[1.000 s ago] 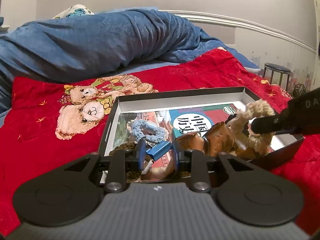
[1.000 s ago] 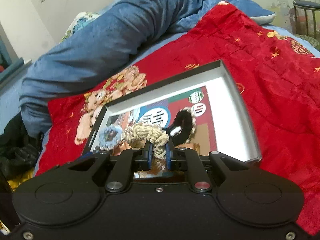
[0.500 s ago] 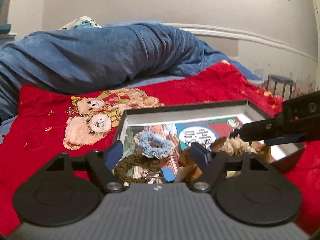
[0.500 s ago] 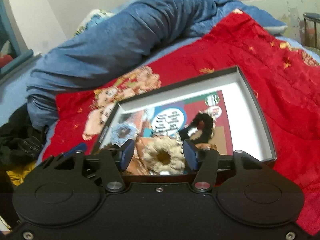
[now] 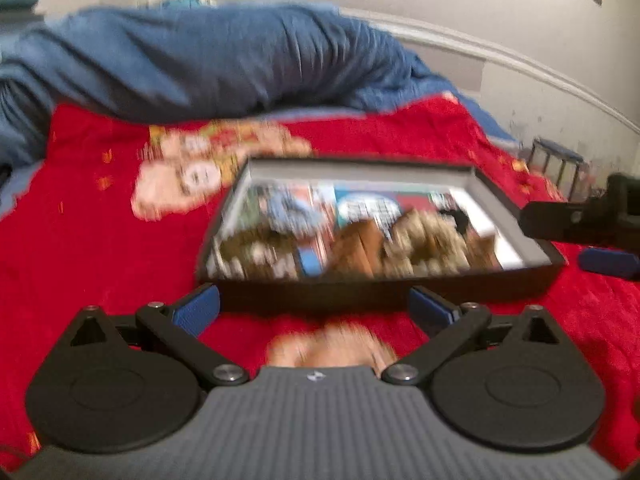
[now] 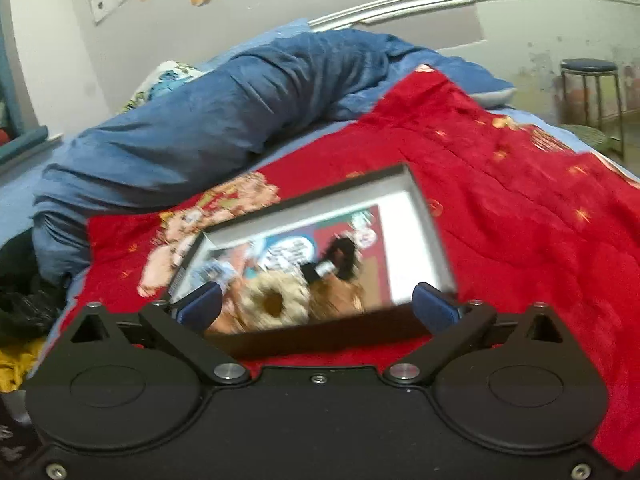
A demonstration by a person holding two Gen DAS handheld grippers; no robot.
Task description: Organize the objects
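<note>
Box (image 5: 384,292), dark-walled, scrunchie-filled, blurred

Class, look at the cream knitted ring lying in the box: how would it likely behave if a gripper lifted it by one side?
The cream knitted ring looks like soft yarn, so it would probably sag and squash. It seems light for its size. Its fuzzy surface should resist slipping, and lying flat in the box, it seems unlikely to roll.
</note>
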